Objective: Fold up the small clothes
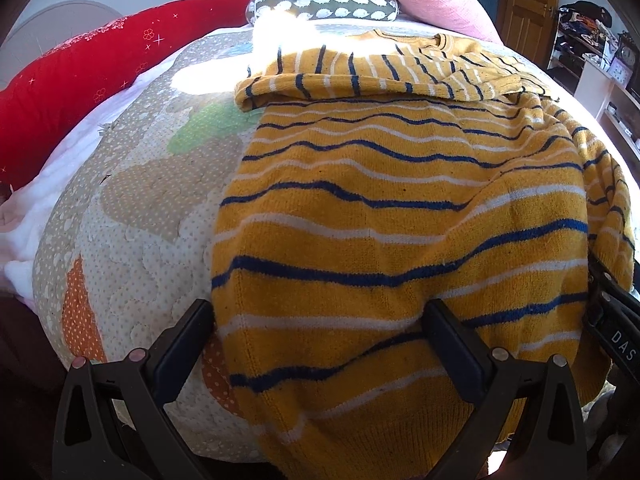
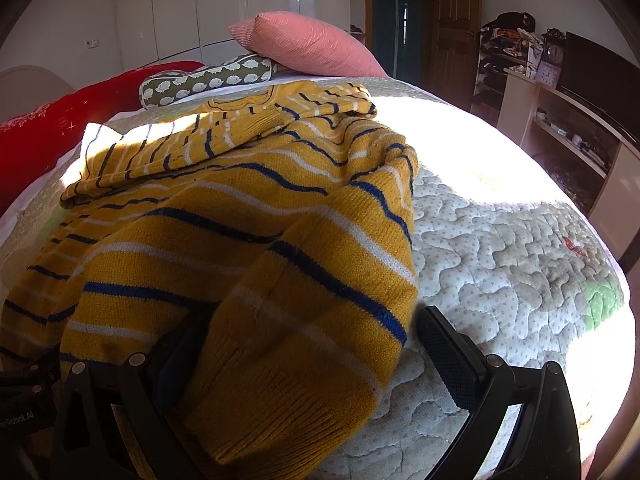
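At the far left of the left wrist view a red bolster [image 1: 72,80] runs along the bed's edge, with the patchwork quilt [image 1: 132,216] spread beside it. Toward the centre lies the yellow striped sweater [image 1: 384,208] on the quilt, its long axis running from the hem at the bottom of the frame up to the collar near the top centre, one sleeve folded across the chest. The left tool [image 1: 320,344] stands released, its fingers spread wide, with the sweater's hem draped between and over them. At the right edge the other tool's black body is partly visible.

Across the right wrist view, the sweater [image 2: 248,216] fills the left and centre, collar pointing to the upper centre beneath a pink pillow [image 2: 308,46]. The right tool [image 2: 316,360] is likewise spread apart; the hem hangs over its left finger, while its right finger [image 2: 452,360] sits bare just beside the knit, above the quilt [image 2: 500,248].
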Available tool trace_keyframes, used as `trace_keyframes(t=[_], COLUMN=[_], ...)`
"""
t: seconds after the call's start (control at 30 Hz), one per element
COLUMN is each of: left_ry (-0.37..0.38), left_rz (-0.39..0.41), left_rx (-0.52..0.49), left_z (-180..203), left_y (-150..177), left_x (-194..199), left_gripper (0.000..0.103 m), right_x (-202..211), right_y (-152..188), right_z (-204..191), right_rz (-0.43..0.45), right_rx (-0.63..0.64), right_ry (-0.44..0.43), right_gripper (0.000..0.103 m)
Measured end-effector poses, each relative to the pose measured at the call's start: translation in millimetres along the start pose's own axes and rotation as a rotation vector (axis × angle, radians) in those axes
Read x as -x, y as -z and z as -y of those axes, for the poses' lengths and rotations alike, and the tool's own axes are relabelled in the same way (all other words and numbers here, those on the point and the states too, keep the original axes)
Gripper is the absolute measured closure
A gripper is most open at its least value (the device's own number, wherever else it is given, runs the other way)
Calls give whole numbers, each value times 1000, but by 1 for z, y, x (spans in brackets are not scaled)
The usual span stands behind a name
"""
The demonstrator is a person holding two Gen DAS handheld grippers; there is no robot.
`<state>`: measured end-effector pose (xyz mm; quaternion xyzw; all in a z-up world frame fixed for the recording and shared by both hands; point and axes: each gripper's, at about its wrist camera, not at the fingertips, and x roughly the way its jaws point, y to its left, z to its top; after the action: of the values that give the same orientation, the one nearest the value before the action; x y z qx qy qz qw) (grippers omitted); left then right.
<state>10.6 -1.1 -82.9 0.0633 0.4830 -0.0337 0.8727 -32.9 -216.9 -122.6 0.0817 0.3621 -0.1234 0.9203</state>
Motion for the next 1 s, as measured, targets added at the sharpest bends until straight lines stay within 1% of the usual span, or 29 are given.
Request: trace_keyframes(t=[0.13,0.37,0.43,0.63,0.8,1.0], left_ry=[-20,-52,-53,-23,-16,11], left_rz=[-29,-48,-42,-27,20,63], left_rx=[10,28,26,25,18,21], left_z=[1,4,4,0,0,-4], left_y=[-3,-3,-1,0,4,8], left_x=[-1,-1,-1,-1,0,1], left_gripper=[0,0,0,0,0,0], right_x=[1,4,4,3,3,5], right_y=[3,4,4,2,1,5], right_z=[2,8,9,7,5,6], right_rz=[23,12,11,-1,-5,27], right_rx=[15,42,45,61,84,95], right_ry=[-20,-67,-67,-56,-58,-67], right_gripper=[1,1,1,1,1,1])
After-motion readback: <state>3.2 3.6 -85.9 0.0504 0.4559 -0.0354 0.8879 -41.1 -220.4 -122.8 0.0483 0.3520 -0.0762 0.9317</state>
